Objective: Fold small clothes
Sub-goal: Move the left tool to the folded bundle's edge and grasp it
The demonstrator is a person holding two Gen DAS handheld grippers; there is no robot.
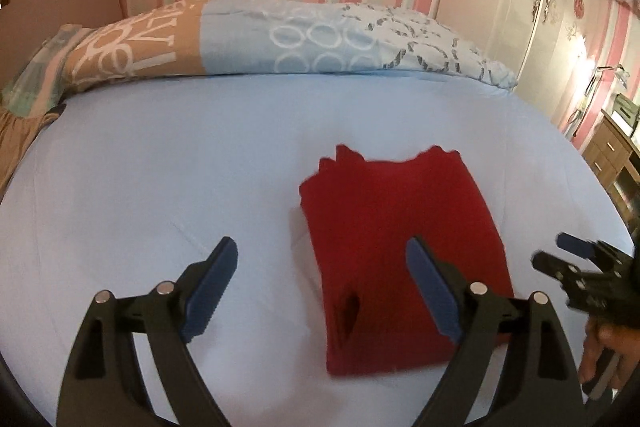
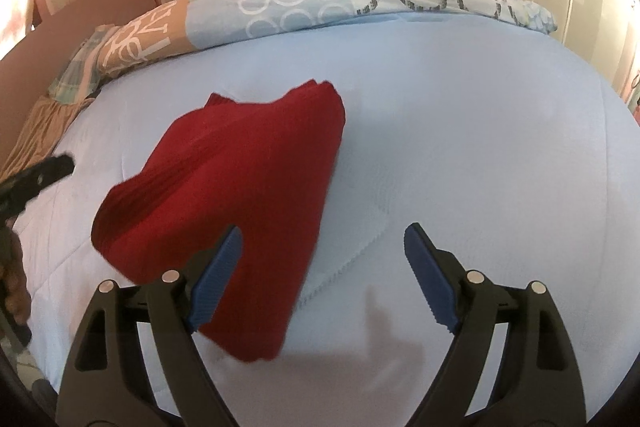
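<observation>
Blue-padded jaws of my left gripper spread wide, nothing between pads; right gripper likewise wide, empty. Red garment lies folded in compact rectangle on bed, flat, free of both tools; my left jaws hang over garment's near-left edge, right jaws just off its right edge. Patterned duvet bunched well beyond garment, by striped wall. I judge fold nearly done. For clean finish: I keep jaws apart, clear of cloth, avoid snagging near edge; ragged far corners may want squaring.
</observation>
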